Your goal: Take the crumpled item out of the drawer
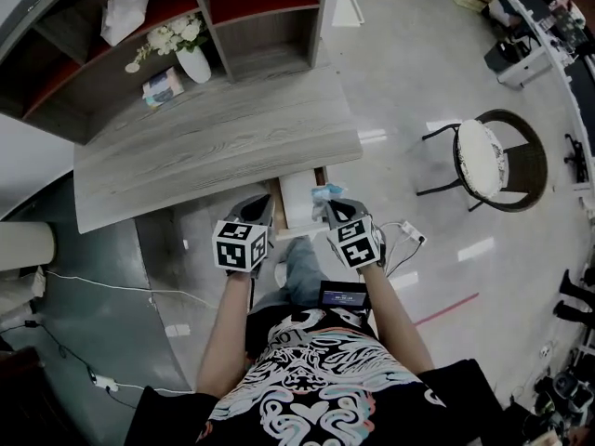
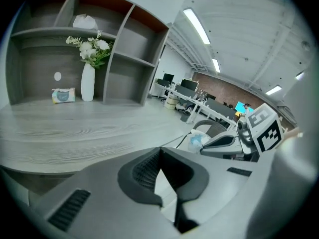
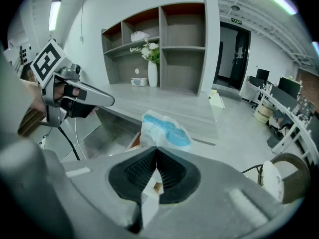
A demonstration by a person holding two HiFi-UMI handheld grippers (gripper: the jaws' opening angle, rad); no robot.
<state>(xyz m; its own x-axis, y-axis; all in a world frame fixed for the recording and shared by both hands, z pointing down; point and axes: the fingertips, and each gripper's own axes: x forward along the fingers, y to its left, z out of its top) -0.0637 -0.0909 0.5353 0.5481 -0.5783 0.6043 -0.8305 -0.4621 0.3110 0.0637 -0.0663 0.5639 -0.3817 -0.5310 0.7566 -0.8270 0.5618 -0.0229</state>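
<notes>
The crumpled item (image 3: 162, 131), a white and blue plastic wrapper, sticks up from the tips of my right gripper (image 3: 157, 151), which is shut on it. From the head view the wrapper (image 1: 327, 193) hangs just above the right side of the open drawer (image 1: 299, 201), which is pulled out from under the grey desk (image 1: 214, 147). My left gripper (image 1: 256, 214) hovers at the drawer's left side. Its jaws are shut with nothing between them (image 2: 159, 151). In the left gripper view, the right gripper (image 2: 224, 142) shows with the wrapper (image 2: 195, 141) at its tip.
A shelf unit (image 1: 139, 35) at the desk's back holds a white vase of flowers (image 1: 191, 59), a tissue pack (image 1: 163, 86) and a white cloth (image 1: 125, 12). A round chair (image 1: 488, 161) stands to the right. Cables (image 1: 93, 286) trail on the floor at the left.
</notes>
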